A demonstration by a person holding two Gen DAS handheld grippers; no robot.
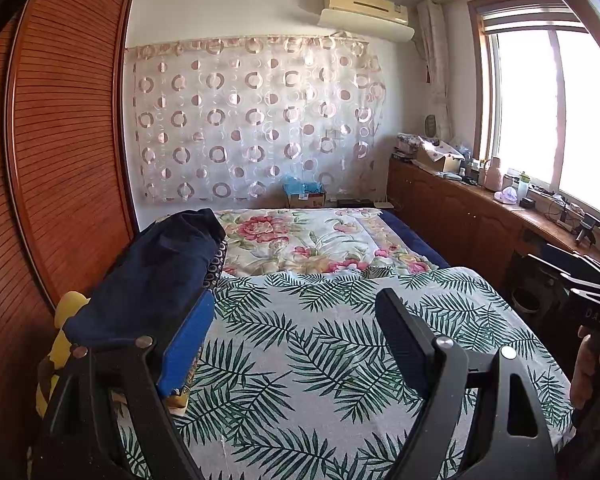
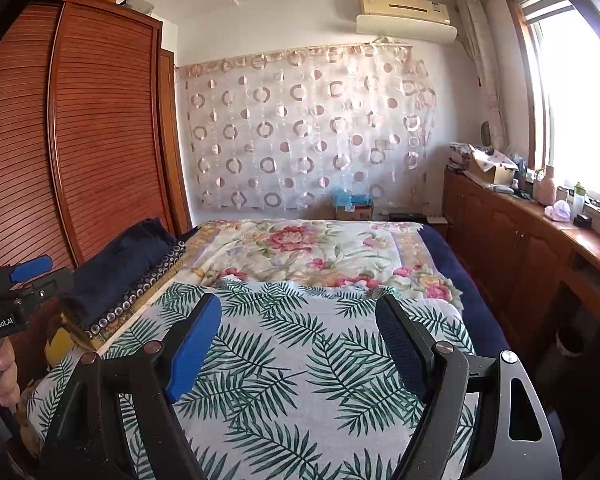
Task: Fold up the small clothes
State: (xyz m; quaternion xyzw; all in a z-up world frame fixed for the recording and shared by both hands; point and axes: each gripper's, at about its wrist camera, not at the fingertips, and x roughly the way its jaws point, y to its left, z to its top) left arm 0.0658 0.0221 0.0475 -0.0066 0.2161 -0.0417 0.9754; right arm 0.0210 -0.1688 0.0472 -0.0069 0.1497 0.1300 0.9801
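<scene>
A folded dark navy garment point(image 1: 148, 276) lies on top of a small pile at the bed's left edge, over a dark cloth with ring patterns point(image 1: 216, 264). The pile also shows in the right wrist view point(image 2: 120, 264). My left gripper point(image 1: 296, 336) is open and empty, its left finger close beside the pile. My right gripper point(image 2: 300, 344) is open and empty above the palm-leaf sheet point(image 2: 300, 380). The left gripper's body shows at the left edge of the right wrist view point(image 2: 16, 292).
The bed carries a palm-leaf sheet point(image 1: 300, 360) in front and a floral quilt point(image 1: 312, 240) behind. A wooden louvred wardrobe point(image 1: 60, 140) stands left. A wooden cabinet with clutter point(image 1: 480, 208) runs along the right under the window. A yellow item point(image 1: 66, 312) lies beside the pile.
</scene>
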